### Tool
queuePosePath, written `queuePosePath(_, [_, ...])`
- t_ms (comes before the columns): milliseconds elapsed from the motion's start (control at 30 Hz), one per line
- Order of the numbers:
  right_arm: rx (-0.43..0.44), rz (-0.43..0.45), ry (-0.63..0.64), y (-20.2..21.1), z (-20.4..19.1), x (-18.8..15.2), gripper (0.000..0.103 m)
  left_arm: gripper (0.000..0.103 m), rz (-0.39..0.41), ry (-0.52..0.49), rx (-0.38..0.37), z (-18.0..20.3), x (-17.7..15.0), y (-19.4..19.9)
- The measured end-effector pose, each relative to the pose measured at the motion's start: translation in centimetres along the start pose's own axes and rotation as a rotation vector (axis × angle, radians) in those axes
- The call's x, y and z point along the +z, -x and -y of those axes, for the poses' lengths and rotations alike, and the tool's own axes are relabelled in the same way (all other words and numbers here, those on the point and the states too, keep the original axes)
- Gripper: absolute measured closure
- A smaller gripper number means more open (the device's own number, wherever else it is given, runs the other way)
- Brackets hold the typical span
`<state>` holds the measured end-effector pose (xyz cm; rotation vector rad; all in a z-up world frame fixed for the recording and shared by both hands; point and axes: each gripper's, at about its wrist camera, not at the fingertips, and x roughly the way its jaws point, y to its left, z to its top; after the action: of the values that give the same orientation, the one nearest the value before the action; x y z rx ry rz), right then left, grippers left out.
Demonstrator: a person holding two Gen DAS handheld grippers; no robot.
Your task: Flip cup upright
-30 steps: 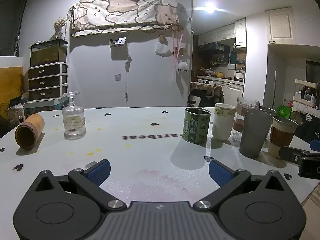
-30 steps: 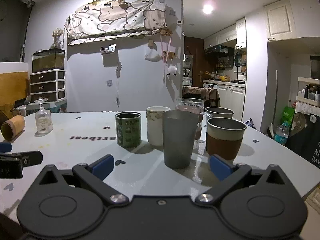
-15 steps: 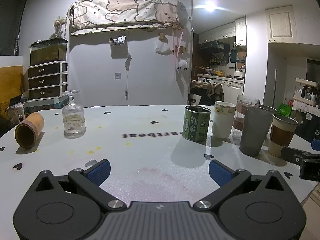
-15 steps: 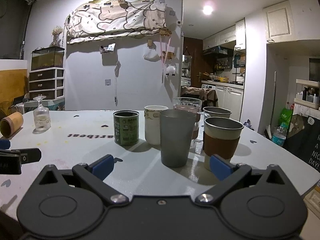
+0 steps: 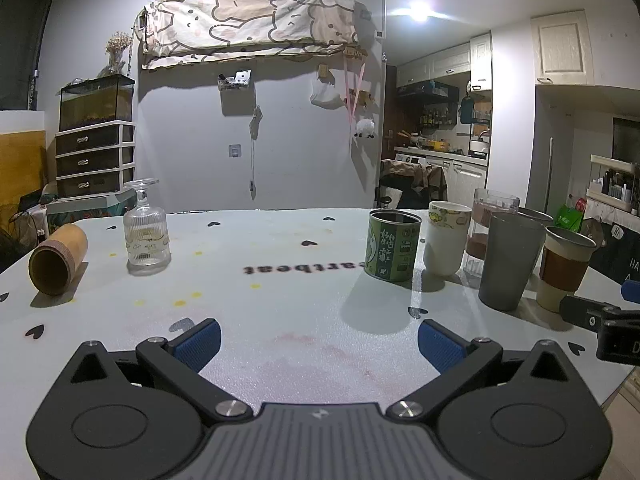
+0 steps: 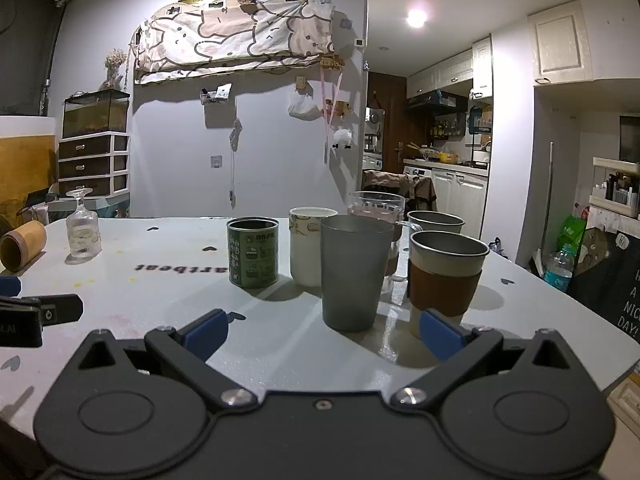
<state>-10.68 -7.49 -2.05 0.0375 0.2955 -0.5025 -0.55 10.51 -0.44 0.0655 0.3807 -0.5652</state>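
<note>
A tan wooden cup [image 5: 58,259] lies on its side at the table's far left, mouth toward me; it also shows in the right wrist view [image 6: 22,245]. A clear stemmed glass [image 5: 146,232] stands upside down beside it, also seen in the right wrist view [image 6: 83,227]. My left gripper [image 5: 318,343] is open and empty over the table's near middle. My right gripper [image 6: 324,334] is open and empty, just short of the grey tumbler [image 6: 355,272].
Upright cups cluster at the right: a green tin [image 5: 393,250], a white cup [image 5: 446,238], a glass mug [image 6: 376,216], a grey tumbler [image 5: 510,260], a brown-sleeved cup [image 6: 446,276] and a metal cup [image 6: 436,222]. The white table [image 5: 280,280] ends close on the right.
Both grippers have risen and tilted slightly, so the cups sit a little lower in view. Jaws stay open. No object has moved.
</note>
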Motion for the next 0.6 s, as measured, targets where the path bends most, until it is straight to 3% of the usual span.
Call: queuePosePath(600, [-0.002,-0.001,0.002,-0.02,-0.1,-0.03,0.0,0.0,-0.001,0.0,0.0,0.0,0.05,-0.02])
